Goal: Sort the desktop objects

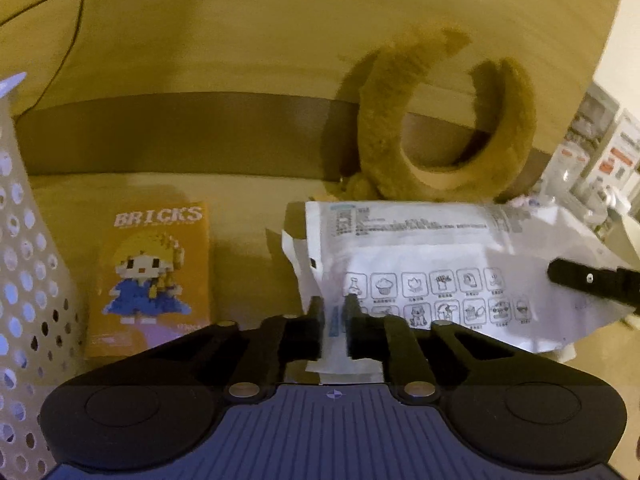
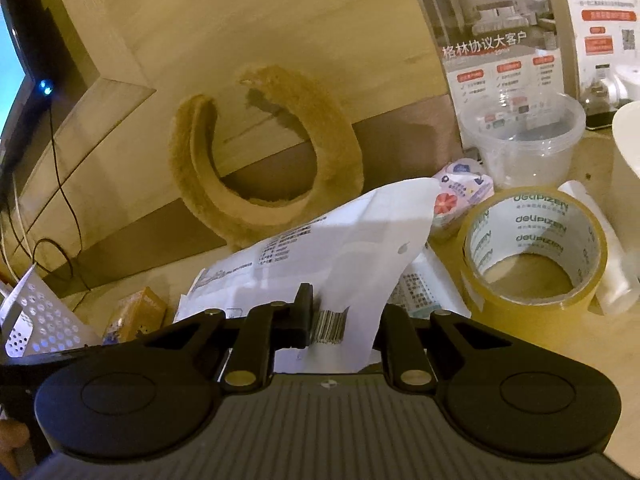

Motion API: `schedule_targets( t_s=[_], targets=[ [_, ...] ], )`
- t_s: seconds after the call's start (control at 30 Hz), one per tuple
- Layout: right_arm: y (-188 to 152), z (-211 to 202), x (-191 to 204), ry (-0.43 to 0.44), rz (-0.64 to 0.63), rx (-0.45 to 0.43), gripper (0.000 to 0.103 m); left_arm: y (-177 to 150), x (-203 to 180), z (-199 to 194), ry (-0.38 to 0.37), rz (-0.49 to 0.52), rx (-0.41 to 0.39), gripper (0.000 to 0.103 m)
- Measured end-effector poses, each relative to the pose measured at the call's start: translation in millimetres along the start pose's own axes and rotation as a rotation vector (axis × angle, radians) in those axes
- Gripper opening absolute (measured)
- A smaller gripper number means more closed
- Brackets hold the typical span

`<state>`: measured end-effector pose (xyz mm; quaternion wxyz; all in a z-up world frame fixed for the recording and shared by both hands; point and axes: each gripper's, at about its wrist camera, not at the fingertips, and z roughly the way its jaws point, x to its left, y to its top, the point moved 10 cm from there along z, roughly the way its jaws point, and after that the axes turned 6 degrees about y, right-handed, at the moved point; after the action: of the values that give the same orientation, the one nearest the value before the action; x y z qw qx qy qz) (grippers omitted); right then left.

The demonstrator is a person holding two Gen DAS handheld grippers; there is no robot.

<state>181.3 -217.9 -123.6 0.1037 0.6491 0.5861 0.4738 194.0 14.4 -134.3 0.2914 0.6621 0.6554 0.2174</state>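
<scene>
I have the white printed sheet (image 1: 440,264) pinched at two places. My left hand-held gripper (image 1: 334,320) is closed down to a narrow slit on the sheet's near edge, close to its left corner, and the paper runs from there away and to the right, its long axis lying roughly across my view. My right hand-held gripper (image 2: 340,320) grips the same sheet at the barcode end; I see its left finger pressed to the paper, but the paper drapes over the right finger, so I judge it clamped rather than see both pads meet. The sheet hangs lifted between the two, above the tabletop (image 1: 248,200), buckled upward in the right wrist view.

For sorting, I judge the perforated white basket (image 1: 28,280) the likely target: it stands at my far left, beyond the orange BRICKS box (image 1: 152,272), so the left hand is nearer and the sheet would have to travel leftward, long side leading.

The left view alone shows the rows of pictograms and the tip of my right tool entering at the right edge. The right view alone shows the tape roll (image 2: 532,248) and the clear plastic tub (image 2: 524,140) well to the right. Both show the furry tan ring (image 2: 268,160) leaning on the wall behind
</scene>
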Motion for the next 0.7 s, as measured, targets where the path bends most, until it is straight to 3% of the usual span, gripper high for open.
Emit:
schedule_targets(
  t_s=[0.07,0.17,0.27,0.37,0.47,0.5,0.53,0.7],
  targets=[
    [1.3,-3.2,0.7,0.001,-0.002,-0.011,0.018,3.9,2.8,-3.7,0.016,-0.013,-0.016,0.0],
    [1.5,-7.7,5.5,0.012,-0.019,-0.021,0.018,11.4,1.7,-20.7,-0.024,-0.026,-0.054,0.0],
    [2.2,-12.2,18.4,0.024,-0.064,-0.027,0.018,17.5,-10.2,-33.9,-0.023,0.022,-0.09,0.0],
    [4.5,-14.8,25.9,0.028,-0.071,-0.038,0.018,12.5,-13.9,-39.3,-0.031,0.016,-0.067,0.002],
    [2.2,-17.8,20.9,0.018,-0.061,-0.029,0.018,-10.4,-3.1,-48.0,-0.009,0.016,-0.042,0.052],
    [0.8,-19.8,16.7,0.014,-0.057,-0.028,0.018,-21.3,1.3,-48.5,0.001,0.016,-0.029,0.059],
    [-0.6,-21.4,11.8,0.007,-0.051,-0.025,0.018,-29.9,4.0,-48.8,0.006,0.019,-0.017,0.066],
    [-2.3,-27.5,-9.3,-0.022,-0.005,-0.022,0.018,-52.0,8.0,-37.8,-0.009,0.022,0.058,0.067]
  ],
)
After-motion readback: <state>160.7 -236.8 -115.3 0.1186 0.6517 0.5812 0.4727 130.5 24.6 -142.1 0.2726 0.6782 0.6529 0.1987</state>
